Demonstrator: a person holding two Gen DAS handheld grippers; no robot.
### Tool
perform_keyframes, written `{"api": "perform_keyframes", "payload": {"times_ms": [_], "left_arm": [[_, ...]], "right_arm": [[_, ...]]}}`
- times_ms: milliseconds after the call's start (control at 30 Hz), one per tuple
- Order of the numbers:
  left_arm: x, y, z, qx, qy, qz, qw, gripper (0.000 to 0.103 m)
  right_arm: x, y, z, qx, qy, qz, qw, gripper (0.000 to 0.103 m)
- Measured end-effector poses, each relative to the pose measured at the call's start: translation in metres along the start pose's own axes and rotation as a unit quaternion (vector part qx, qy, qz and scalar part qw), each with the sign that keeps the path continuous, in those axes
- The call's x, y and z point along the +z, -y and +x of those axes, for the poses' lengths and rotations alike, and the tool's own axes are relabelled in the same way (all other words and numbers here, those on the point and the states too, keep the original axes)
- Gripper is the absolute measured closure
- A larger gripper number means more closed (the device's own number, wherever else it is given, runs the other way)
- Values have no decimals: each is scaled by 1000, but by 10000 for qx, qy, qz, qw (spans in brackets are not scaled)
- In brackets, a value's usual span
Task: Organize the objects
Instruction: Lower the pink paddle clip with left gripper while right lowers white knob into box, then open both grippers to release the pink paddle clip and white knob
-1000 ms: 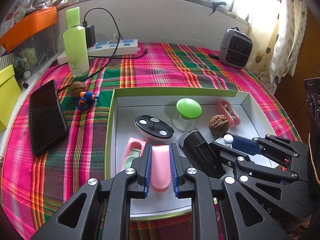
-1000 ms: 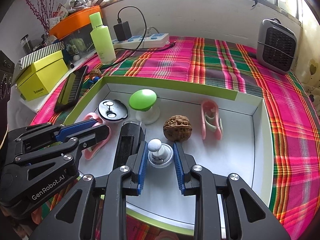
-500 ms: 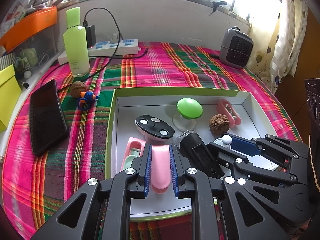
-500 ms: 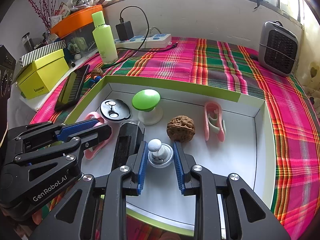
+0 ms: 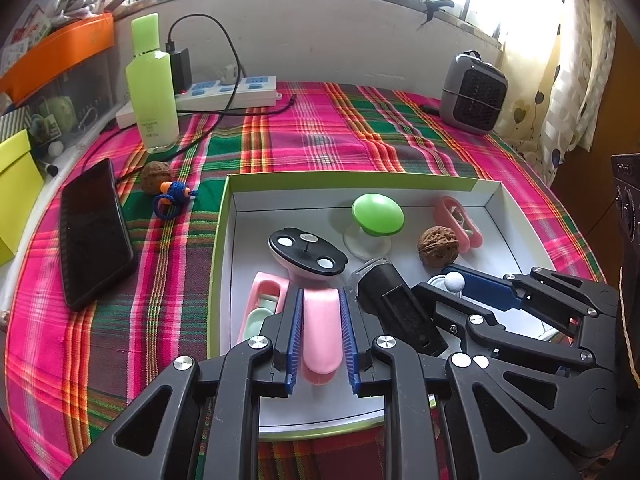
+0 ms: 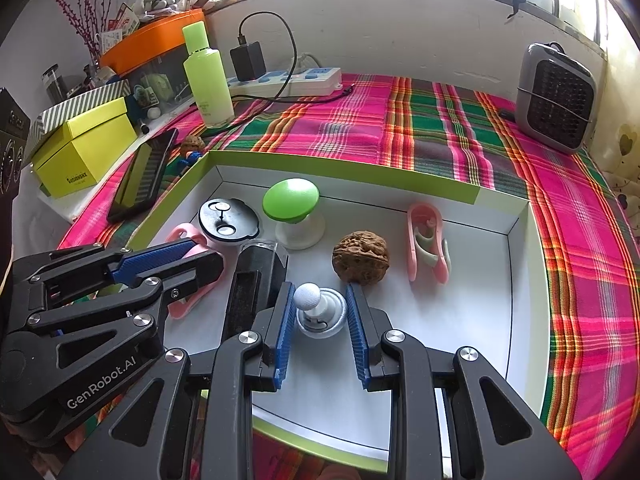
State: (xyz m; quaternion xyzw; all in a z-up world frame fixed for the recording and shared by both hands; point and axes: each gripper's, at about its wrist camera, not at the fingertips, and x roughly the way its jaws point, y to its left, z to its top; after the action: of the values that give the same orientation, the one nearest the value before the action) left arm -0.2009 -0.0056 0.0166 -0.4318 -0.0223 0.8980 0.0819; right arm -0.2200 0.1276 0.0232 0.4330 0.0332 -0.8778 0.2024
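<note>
Nothing on the table had shifted since the earlier frames; only the left gripper [image 5: 322, 330] showed change, its jaws beginning to ease open around the pink handle [image 5: 321, 334] of the black-faced device [image 5: 307, 251]. Blue pads still lay against both sides of that handle, which rested on the floor of the white tray [image 5: 486, 194].

Right gripper [image 6: 322, 322] sat narrow, its pads bracketing a small white round piece with a ball-topped stem [image 6: 320, 312]. Pads stood just beside the piece's rim; contact could not be told.

Inside the tray, from the right wrist view: black rectangular device [image 6: 256, 280] lay at 9 o'clock of the white piece, touching the left pad. Walnut [image 6: 361, 257] sat at 1 o'clock of the piece, near it. Pink clip [image 6: 427, 242] lay at 3 o'clock of the walnut, apart. Green mushroom-shaped knob [image 6: 292, 202] stood upright at 11 o'clock of the walnut. Another pink clip [image 5: 262, 306] lay at 9 o'clock of the left gripper, by the tray's left wall.

Outside the tray, on the plaid cloth [image 5: 320, 140]: phone [image 5: 94, 236] at 9 o'clock, a second walnut [image 5: 155, 174] touching a blue cord toy [image 5: 172, 198] at 10 o'clock, green bottle [image 5: 152, 92] upright beyond, power strip [image 5: 224, 90] behind it, grey heater [image 5: 474, 94] at 2 o'clock.
</note>
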Motion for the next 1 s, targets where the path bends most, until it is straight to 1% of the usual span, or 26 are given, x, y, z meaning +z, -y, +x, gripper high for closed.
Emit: {"api": "perform_keyframes", "payload": {"times_ms": [167, 267, 533, 600, 700, 1000], "left_arm": [[0, 1, 0, -20, -10, 11, 10000, 81], [0, 1, -1, -2, -12, 7, 10000, 78], [1, 1, -2, 1, -32, -18, 10000, 71], [0, 1, -3, 21, -32, -19, 10000, 70], [0, 0, -4, 35, -34, -27, 10000, 69], [-2, -1, -9, 74, -11, -21, 10000, 67]], "right_arm": [[0, 2, 0, -27, 1, 66, 10000, 75], [0, 3, -1, -20, 2, 94, 10000, 71], [0, 3, -4, -59, 33, 85, 9999, 70], [0, 4, -6, -83, 56, 95, 9999, 68], [-1, 5, -7, -91, 59, 141, 9998, 62], [-4, 4, -13, -140, 107, 130, 9998, 61]]}}
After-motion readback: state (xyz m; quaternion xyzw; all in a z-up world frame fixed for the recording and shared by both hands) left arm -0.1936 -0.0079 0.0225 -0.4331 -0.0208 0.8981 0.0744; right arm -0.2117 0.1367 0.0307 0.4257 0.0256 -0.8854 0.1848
